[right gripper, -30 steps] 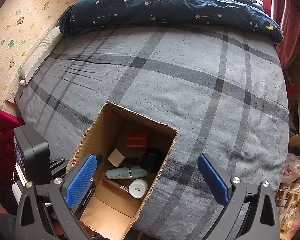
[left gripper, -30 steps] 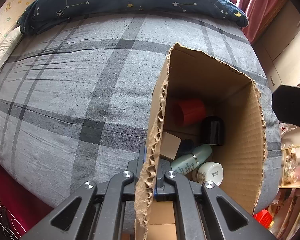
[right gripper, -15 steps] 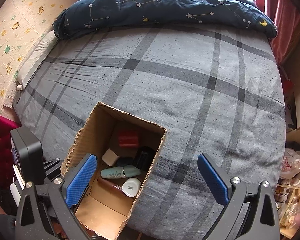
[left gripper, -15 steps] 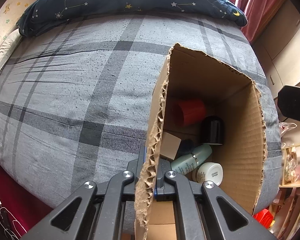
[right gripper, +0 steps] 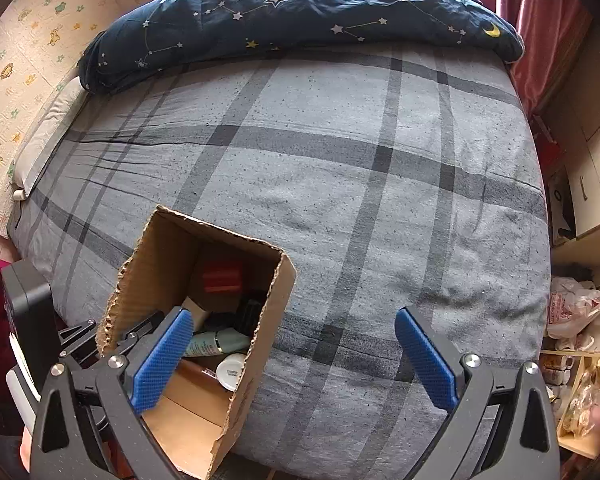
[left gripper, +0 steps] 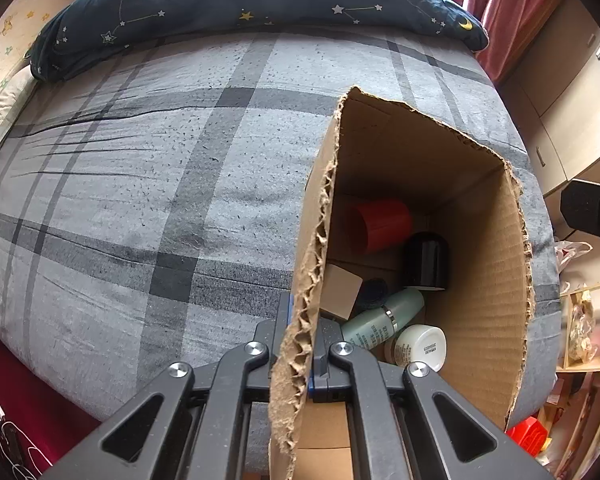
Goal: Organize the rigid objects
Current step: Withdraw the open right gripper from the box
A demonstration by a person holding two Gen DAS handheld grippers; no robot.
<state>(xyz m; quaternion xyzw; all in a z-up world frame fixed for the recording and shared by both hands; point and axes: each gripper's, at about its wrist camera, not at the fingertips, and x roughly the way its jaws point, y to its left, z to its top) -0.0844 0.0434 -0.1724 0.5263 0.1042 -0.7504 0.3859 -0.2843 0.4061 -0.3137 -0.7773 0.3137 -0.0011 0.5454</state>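
the left gripper is pressed together on the torn left wall of the cardboard box; the corrugated edge runs up between its two jaws, so it pinches the wall and seems to steady the box near the front edge of the grey checked bed. inside the box, going from left to right, there lie a small tan carton, a red cup on its side at the back, a pale green bottle, a black jar and a white jar. there is also something dark between the carton and the bottle, but the view is too poor to say what it is.

the right gripper is spread wide and holds nothing; its left pad hangs over the open box, its right pad over the bare sheet.

as a judgement, the rigid objects are already collected in the box and no loose one shows on the bed, so the packing step looks finished or nearly so. the next move probably calls for the empty right gripper to take the opposite wall, so that both hands can carry the box level.
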